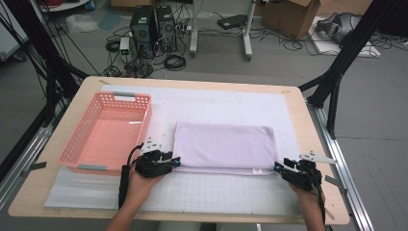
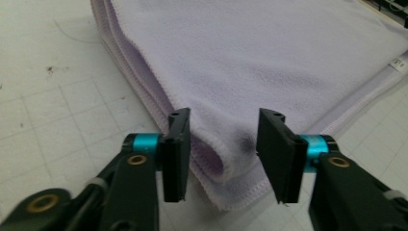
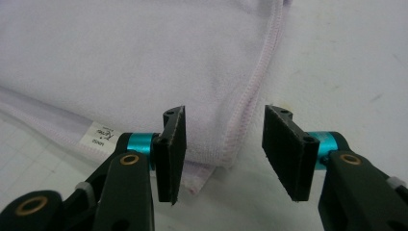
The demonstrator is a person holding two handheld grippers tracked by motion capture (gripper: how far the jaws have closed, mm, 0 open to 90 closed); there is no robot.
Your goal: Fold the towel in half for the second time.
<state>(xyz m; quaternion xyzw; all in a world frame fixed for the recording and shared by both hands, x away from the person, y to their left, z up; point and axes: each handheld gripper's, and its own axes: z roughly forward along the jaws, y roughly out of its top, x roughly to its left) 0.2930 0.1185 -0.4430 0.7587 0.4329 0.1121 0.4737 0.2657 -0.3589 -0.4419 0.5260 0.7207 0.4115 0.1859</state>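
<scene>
A folded lilac towel lies flat on the white grid mat in the middle of the table. My left gripper sits at the towel's near left corner. In the left gripper view the jaws stand apart, either side of the towel's folded corner, and my left gripper does not press on it. My right gripper is at the near right corner. There my right gripper is open, with the towel's stitched edge between the jaws. A small white label shows on the hem.
A pink plastic basket stands empty on the table's left side, close beside the left hand. The wooden table's edge runs along the right. Beyond the table are computer towers, cables, a cardboard box and black frame legs on the floor.
</scene>
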